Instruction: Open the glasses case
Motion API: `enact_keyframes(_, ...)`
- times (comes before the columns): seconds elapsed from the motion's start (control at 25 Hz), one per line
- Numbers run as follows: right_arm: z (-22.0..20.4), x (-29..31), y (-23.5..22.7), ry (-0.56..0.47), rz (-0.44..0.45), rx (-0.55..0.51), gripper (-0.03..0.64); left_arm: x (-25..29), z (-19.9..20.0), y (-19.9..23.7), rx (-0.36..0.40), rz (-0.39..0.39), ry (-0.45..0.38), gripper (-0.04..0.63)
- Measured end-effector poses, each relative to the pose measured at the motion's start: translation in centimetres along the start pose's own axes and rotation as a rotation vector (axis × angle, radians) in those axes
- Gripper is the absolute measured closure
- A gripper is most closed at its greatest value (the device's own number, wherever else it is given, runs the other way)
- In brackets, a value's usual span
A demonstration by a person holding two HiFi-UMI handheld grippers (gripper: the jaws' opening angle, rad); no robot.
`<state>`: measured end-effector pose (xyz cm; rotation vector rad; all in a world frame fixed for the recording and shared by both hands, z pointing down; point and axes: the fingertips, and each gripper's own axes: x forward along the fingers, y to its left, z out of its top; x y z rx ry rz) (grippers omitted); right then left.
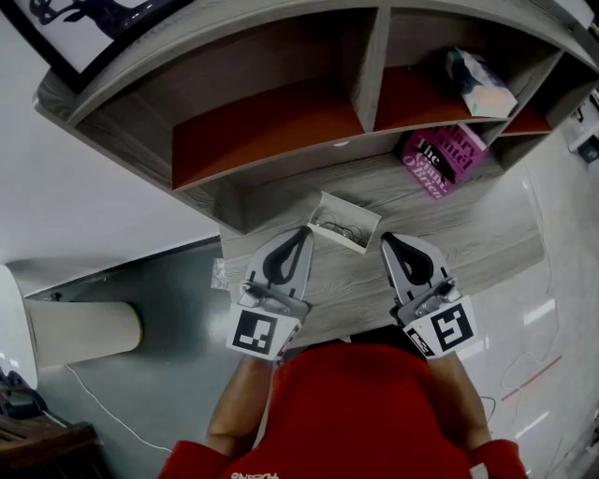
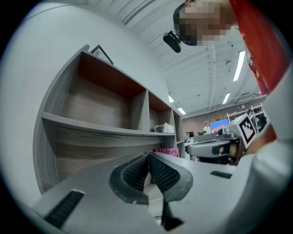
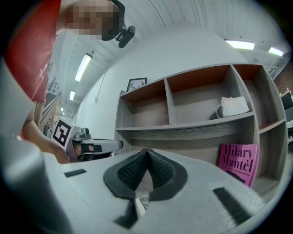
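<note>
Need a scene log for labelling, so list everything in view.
shelf unit: one, grey wood with orange-red backs, at the back of the desk
glasses case: one, white, on the desk between the grippers, looks open
book: one, pink, leaning under the right-hand shelf
packet: one, pale, in the right compartment
framed picture: one, black frame, on top of the shelf unit
cylinder: one, cream, lower left
left hand-held gripper: one, grey, shut, empty
right hand-held gripper: one, grey, shut, empty
person's top: one, red, bottom centre

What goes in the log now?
left gripper: shut, empty | right gripper: shut, empty | white case: on desk, between gripper tips
</note>
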<state>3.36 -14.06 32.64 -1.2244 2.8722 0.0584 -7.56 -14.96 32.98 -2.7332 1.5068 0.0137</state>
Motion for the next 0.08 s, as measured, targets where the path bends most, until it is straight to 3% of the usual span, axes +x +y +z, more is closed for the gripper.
enact_keyframes(0.08, -0.14, 0.03, -0.11, 0.003, 0.000, 0.001, 0.614, 0.12, -0.07, 0.04, -0.001, 0.000, 0.001, 0.584)
